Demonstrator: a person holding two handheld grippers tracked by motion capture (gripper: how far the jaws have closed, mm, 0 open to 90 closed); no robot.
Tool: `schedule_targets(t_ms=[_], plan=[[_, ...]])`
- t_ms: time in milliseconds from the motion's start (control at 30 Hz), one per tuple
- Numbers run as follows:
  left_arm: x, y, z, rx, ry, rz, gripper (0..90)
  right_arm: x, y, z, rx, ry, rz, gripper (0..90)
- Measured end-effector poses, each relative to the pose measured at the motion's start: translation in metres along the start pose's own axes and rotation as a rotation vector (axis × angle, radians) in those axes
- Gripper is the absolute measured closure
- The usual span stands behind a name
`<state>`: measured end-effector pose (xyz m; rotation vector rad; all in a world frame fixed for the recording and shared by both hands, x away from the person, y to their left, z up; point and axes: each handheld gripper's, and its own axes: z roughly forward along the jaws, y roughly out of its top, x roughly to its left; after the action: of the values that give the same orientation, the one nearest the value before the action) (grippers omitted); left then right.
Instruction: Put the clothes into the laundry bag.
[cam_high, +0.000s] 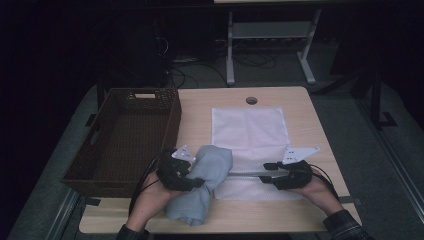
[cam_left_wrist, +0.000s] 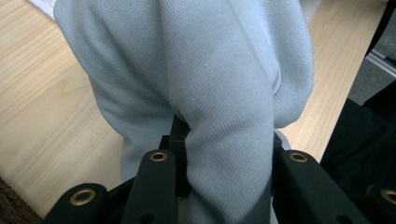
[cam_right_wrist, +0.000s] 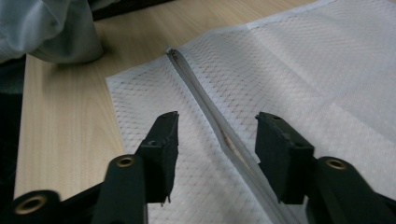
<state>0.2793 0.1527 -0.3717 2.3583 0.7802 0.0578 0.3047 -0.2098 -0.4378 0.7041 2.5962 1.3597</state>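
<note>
Blue cloth (cam_high: 205, 182), bunched, hanging upright, long axis vertical

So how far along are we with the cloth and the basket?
Nothing is in the basket yet. The left gripper is shut on the bunched blue cloth, which is off the white mat at the table's front. The right gripper is open over a thin strip on the mat. Left to do, likely: moving the cloth into the basket.

Pale blue-grey cloth (cam_high: 207, 182), white diamond-patterned sheet (cam_high: 250, 132), dark brown woven basket (cam_high: 127, 135), black tongs (cam_right_wrist: 215, 154).
</note>
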Motion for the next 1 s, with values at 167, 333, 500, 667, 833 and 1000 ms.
schedule_targets(t_ms=[167,333,500,667,833,1000], plan=[[0.002,-0.003,-0.001,-0.002,-0.002,-0.01,68.8,-0.007,0.005,0.008,-0.017,0.015,-0.018,56.0],[0.004,-0.005,-0.001,0.001,0.0,-0.018,68.7,-0.018,0.01,0.021,0.012,0.017,-0.021,57.2],[0.005,-0.005,-0.002,-0.001,-0.001,-0.02,68.7,-0.023,0.009,0.036,0.023,0.008,-0.035,57.0],[0.005,-0.005,-0.002,0.003,-0.004,-0.017,68.8,-0.023,0.005,0.039,0.068,-0.026,-0.056,53.6],[0.005,-0.006,-0.002,0.005,-0.006,-0.019,68.7,-0.024,0.0,0.043,0.104,-0.032,-0.064,53.6],[0.006,-0.006,-0.001,0.01,-0.008,-0.017,68.8,-0.023,-0.001,0.045,0.116,-0.026,-0.064,53.5]])
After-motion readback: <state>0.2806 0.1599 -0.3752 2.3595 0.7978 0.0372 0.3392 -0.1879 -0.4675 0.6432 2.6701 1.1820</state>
